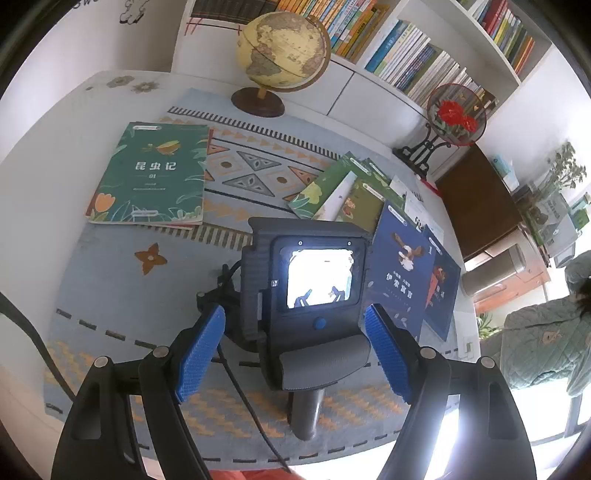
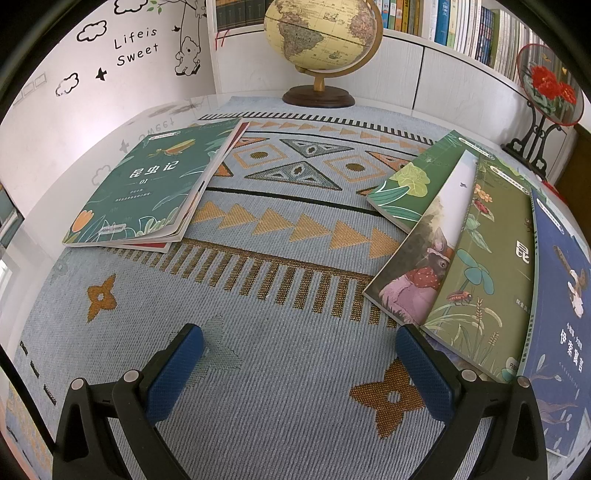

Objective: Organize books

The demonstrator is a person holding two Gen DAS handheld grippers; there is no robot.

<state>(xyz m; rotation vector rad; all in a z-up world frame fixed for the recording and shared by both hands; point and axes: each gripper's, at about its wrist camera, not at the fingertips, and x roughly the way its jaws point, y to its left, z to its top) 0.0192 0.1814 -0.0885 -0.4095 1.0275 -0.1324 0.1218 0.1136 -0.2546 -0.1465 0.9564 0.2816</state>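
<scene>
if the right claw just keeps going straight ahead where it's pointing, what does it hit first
Probably the bare mat: the open right claw angles down at it, between the book piles. Depth is uncertain.

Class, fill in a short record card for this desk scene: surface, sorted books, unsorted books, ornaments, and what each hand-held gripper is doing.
surface: patterned mat
sorted books: green book on top of a small stack, left side
unsorted books: overlapping heap at right, olive book and blue book among them
ornaments: globe, round fan on stand
left hand-held gripper: open, empty
right hand-held gripper: open, empty, above the mat
</scene>
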